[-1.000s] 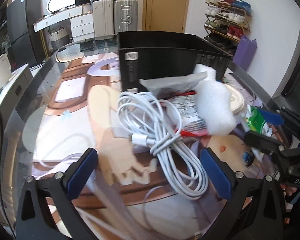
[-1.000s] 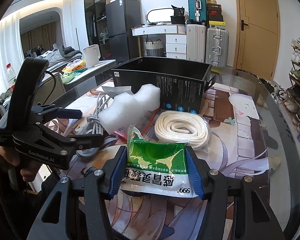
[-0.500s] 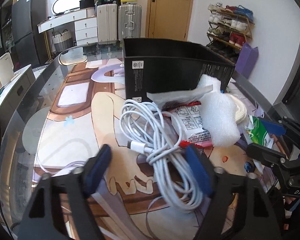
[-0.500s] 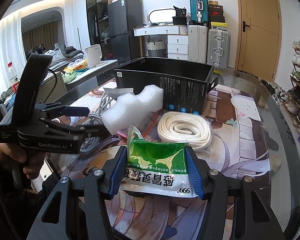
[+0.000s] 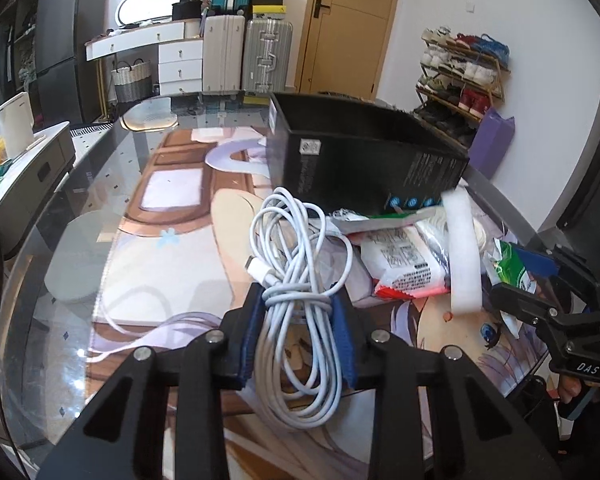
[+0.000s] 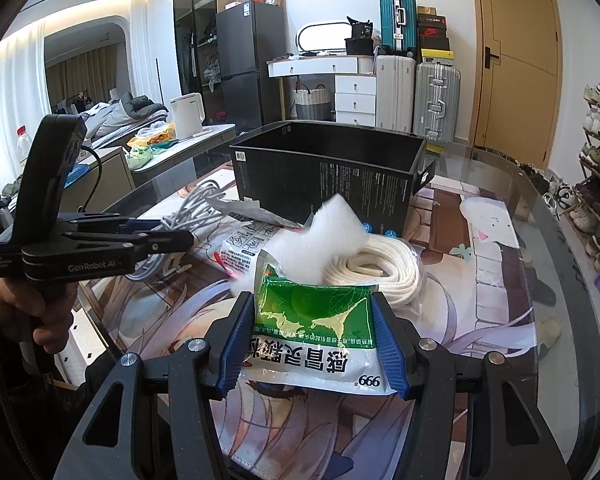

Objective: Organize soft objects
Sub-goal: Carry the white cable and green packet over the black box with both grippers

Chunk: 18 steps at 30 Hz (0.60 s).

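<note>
My left gripper [image 5: 298, 332] is shut on the bundle of white cable [image 5: 296, 280], gripping it at its wrapped middle on the printed mat. It shows from the side in the right wrist view [image 6: 168, 240]. My right gripper [image 6: 314, 344] is shut on a green and white packet [image 6: 316, 336], also seen in the left wrist view [image 5: 516, 268]. A white foam piece [image 6: 324, 240], a red and white packet [image 5: 404, 264] and a coil of white rope [image 6: 380, 272] lie in a pile before the open black box [image 6: 328, 176].
The glass table edge [image 6: 572, 280] curves round the right side. A printed mat [image 5: 172, 264] covers the table top. A side counter with a white kettle [image 6: 188, 116] stands to the left. Suitcases and drawers stand at the back wall.
My left gripper moved forward over the cable bundle and closed on it. The foam piece has shifted on the pile. My right gripper still holds the green packet.
</note>
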{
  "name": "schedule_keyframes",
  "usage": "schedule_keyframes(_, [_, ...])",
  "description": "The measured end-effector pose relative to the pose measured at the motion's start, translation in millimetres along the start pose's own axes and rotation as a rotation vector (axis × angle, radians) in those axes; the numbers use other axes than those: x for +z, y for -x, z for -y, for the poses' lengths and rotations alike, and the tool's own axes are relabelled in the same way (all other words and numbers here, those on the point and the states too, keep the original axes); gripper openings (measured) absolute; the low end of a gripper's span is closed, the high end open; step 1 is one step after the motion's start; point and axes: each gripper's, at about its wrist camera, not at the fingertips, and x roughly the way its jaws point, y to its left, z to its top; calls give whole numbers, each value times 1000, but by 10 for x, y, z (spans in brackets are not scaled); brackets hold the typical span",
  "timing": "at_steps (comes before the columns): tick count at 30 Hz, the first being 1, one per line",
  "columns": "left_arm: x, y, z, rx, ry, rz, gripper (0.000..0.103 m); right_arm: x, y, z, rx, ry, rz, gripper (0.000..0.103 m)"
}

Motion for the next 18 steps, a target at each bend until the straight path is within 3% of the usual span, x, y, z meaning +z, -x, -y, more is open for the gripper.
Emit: schedule_keyframes(18, [238, 322, 83, -41, -10, 126, 31, 293, 172, 11, -12, 44, 83, 58])
